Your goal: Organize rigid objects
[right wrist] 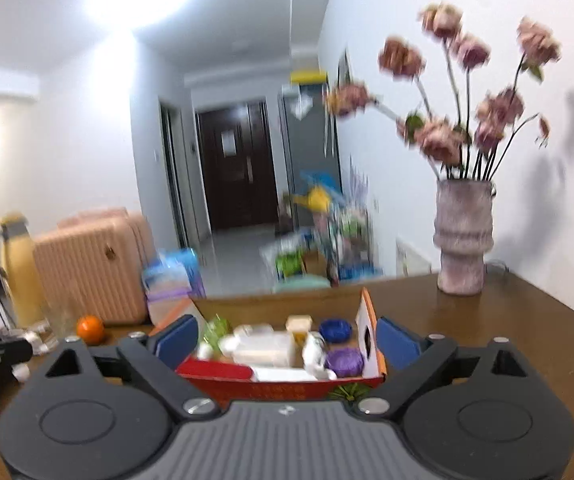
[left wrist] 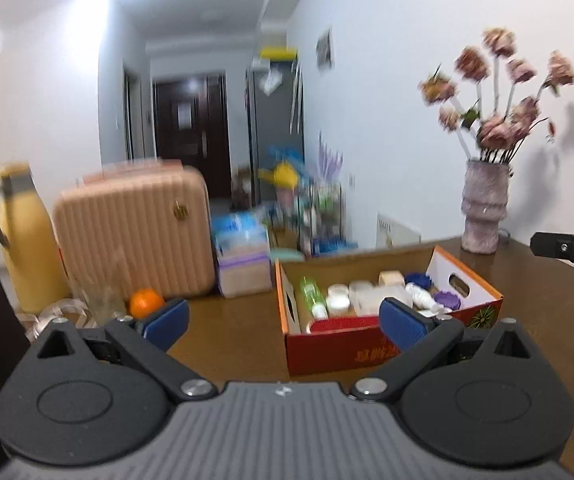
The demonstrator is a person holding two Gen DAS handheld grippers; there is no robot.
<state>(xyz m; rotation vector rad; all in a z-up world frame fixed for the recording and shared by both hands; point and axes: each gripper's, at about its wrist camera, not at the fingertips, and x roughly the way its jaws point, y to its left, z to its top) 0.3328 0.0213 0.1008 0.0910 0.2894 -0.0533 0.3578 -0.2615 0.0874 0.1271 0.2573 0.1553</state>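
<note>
A: Red cardboard box (left wrist: 367, 344) with orange rims sits mid-surface (left wrist: 239, 332), toward the far edge. Any readable writing?

B: Yellow characters on its front wall, too blurred to read. Inside lie jars, a green bottle (left wrist: 313, 294), and blue (right wrist: 335, 330) and purple lids (right wrist: 345, 361).

A: And the jaws?

B: The left gripper (left wrist: 283, 322) and right gripper (right wrist: 287, 338) both stand wide open, holding nothing. A vase (right wrist: 463, 240) stands near the far right corner, an orange (left wrist: 146, 302) at the left.

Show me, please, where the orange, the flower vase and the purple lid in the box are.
orange (left wrist: 146, 302): left wrist view, middle of fruit.
flower vase (right wrist: 464, 240): right wrist view, ribbed body.
purple lid (right wrist: 345, 361): right wrist view, top face.
</note>
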